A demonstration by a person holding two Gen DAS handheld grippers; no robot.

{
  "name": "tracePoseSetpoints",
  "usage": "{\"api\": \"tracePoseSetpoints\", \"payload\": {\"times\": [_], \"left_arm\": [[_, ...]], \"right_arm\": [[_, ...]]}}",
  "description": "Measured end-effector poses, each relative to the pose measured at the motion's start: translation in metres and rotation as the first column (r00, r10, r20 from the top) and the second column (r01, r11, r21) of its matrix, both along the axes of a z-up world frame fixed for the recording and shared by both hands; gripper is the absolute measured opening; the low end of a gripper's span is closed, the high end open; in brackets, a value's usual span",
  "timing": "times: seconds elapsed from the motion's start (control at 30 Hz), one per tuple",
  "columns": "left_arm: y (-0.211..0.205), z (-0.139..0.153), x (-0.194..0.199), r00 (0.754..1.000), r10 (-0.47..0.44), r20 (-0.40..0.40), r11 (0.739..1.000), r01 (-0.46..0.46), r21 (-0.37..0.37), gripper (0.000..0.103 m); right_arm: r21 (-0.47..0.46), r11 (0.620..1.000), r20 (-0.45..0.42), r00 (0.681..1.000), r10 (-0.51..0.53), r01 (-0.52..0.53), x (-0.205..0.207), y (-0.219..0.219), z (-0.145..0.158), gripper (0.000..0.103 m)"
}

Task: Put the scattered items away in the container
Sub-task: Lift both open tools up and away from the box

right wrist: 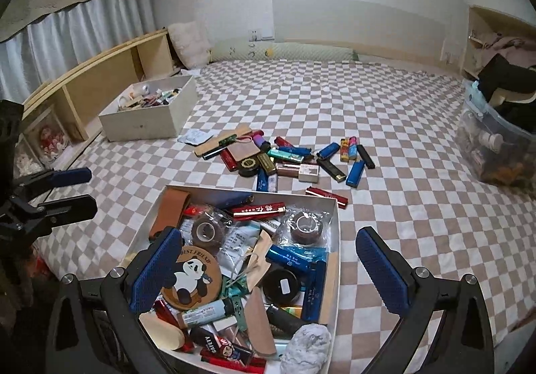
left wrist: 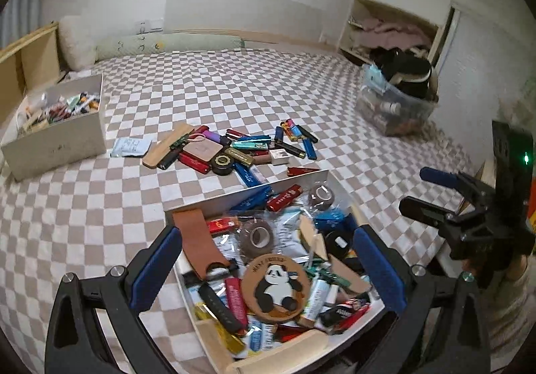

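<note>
Checkered bedspread (right wrist: 385, 126) holds scattered lighters (right wrist: 294, 156); both jaws wide, empty; white box (right wrist: 336, 240) bottom cropped

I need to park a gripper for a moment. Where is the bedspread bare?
Bare checkered bedspread lies beyond the scattered pile, toward the bolster, and right of the white box. Pile and box are crowded.
</note>
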State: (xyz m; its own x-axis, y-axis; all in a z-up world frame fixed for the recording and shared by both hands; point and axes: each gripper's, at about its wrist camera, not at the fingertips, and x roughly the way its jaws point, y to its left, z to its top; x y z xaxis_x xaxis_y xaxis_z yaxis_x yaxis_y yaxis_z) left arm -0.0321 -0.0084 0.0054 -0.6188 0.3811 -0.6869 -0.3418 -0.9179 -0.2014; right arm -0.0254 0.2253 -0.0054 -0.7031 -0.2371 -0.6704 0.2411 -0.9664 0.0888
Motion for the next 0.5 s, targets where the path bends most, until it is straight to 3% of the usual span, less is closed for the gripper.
{"api": "tracePoseSetpoints", "payload": {"times": [0.13, 0.5], "left_arm": [[0.006, 0.001, 0.013, 0.998, 0.051, -0.041, 0.998, -0.052, -0.036, 0.103], [0.017, -0.003, 0.042, 0.994, 0.098, -0.058, 0.995, -0.099, -0.024, 0.103]], "right_arm": [[-0.013, 1.0, -0.013, 1.0, -0.014, 0.014, 0.01, 0.004, 0.002, 0.103], [0.003, 1.0, -0.057, 0.998, -0.024, 0.025, 0.037, 0.005, 0.002, 0.103]]}}
